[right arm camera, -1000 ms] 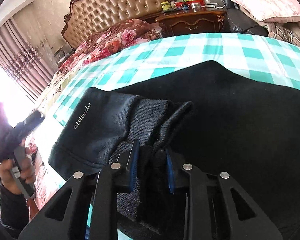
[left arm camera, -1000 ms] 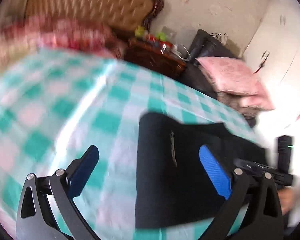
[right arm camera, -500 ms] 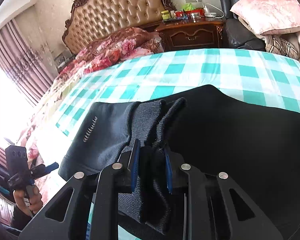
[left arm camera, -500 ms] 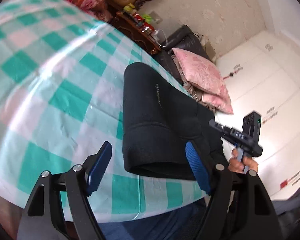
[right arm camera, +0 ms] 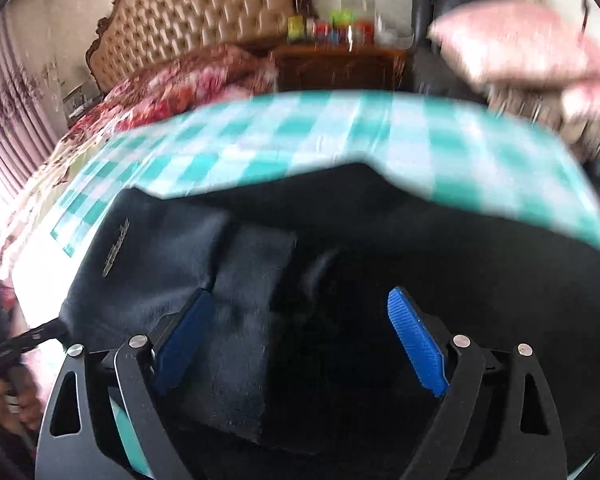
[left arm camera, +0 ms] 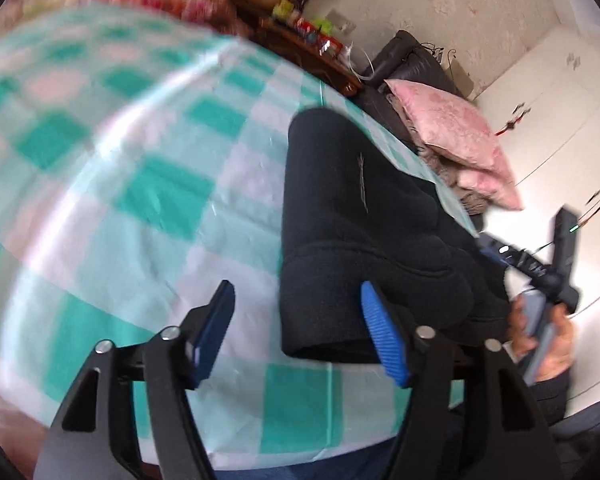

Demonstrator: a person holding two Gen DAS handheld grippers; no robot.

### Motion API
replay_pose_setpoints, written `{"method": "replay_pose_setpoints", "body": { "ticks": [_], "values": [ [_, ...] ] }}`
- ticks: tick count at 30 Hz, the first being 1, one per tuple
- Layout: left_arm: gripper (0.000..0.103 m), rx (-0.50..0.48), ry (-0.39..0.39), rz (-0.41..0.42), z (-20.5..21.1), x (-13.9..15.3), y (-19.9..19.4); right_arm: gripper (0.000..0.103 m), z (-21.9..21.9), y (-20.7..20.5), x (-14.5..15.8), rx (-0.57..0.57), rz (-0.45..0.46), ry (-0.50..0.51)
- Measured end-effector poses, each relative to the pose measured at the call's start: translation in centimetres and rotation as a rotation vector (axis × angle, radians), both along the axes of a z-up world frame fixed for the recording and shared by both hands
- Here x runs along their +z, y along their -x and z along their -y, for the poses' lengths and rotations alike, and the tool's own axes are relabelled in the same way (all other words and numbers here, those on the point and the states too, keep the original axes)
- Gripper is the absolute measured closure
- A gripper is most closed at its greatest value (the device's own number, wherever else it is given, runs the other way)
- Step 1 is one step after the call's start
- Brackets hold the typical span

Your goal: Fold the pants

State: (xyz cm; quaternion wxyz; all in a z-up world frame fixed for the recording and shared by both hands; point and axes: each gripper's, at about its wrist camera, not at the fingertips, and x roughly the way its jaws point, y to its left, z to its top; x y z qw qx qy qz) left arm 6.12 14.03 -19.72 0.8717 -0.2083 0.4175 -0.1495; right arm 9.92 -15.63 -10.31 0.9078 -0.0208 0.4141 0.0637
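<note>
Left wrist view: mounted behind left gripper [left arm camera: 296, 332], angled down across checked bedsheet [left arm camera: 148, 200], close over near edge of dark pants [left arm camera: 352, 216]; right gripper seen far right. Right wrist view: behind right gripper [right arm camera: 300, 340], tilted down, very near pants [right arm camera: 380, 240], facing headboard [right arm camera: 204, 16]. Shared: pants, sheet, nightstand [right arm camera: 340, 68], pink pillow [left arm camera: 456, 136]. Both blurred.

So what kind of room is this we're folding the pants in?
A bedroom, most likely in a home. There's a tufted headboard at the far end, a checked teal bedspread under the dark pants, and a wooden nightstand with small items on top.
</note>
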Motion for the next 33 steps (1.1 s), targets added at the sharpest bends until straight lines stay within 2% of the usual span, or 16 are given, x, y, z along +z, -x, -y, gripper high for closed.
{"method": "replay_pose_setpoints", "body": {
  "ticks": [2,4,5,7,9,11,12,13,15,16,18,20,23,24,30,33],
  "values": [
    [0.009,0.095,-0.148,0.039,0.2,1.8,0.2,0.017,-1.1,0.2,1.0,-0.054,0.059,0.111],
    [0.003,0.177,-0.276,0.066,0.4,3.1,0.0,0.016,-2.2,0.5,1.5,-0.086,0.117,0.171],
    [0.002,0.202,-0.333,0.082,0.7,3.7,-0.1,0.016,-3.0,0.7,1.7,-0.088,0.144,0.199],
    [0.002,0.217,-0.418,0.127,1.3,4.4,-0.3,0.016,-4.6,0.5,1.7,-0.062,0.138,0.217],
    [0.002,0.192,-0.472,0.169,1.8,5.0,-0.4,0.016,-6.3,0.0,1.4,-0.017,0.109,0.218],
    [0.002,0.164,-0.504,0.211,2.3,5.4,-0.1,0.016,-7.8,-0.3,0.6,0.083,0.093,0.168],
    [0.002,0.146,-0.500,0.231,2.5,5.6,0.0,0.017,-8.2,-0.2,0.5,0.109,0.082,0.142],
    [0.002,0.081,-0.464,0.267,2.6,5.6,0.4,0.017,-8.6,-0.6,0.0,0.129,0.062,0.104],
    [0.002,-0.028,-0.316,0.297,2.5,5.5,1.0,0.017,-9.2,-1.2,-0.8,0.126,0.037,0.091],
    [0.002,-0.038,-0.222,0.278,2.0,5.1,1.0,0.017,-9.5,-1.3,-1.1,0.128,0.036,0.097],
    [0.002,-0.001,-0.141,0.193,1.4,4.0,0.4,0.017,-10.0,-1.1,-1.5,0.147,0.039,0.115],
    [0.004,-0.032,-0.052,0.092,1.2,2.5,-0.8,0.017,-10.2,-1.2,-2.0,0.128,0.025,0.144],
    [0.029,-0.007,-0.050,0.037,1.1,1.3,-1.7,0.017,-10.2,-1.8,-3.4,0.112,-0.047,0.144],
    [0.034,-0.007,-0.052,0.025,1.1,0.9,-1.9,0.017,-10.1,-1.8,-3.8,0.107,-0.061,0.147],
    [0.038,-0.035,0.002,-0.059,1.4,-1.7,-2.3,0.014,-10.0,-2.0,-5.7,0.110,-0.111,0.160],
    [0.039,-0.052,0.014,-0.049,1.2,-1.2,-2.5,0.013,-9.9,-2.1,-6.1,0.112,-0.116,0.159]
  ]
}}
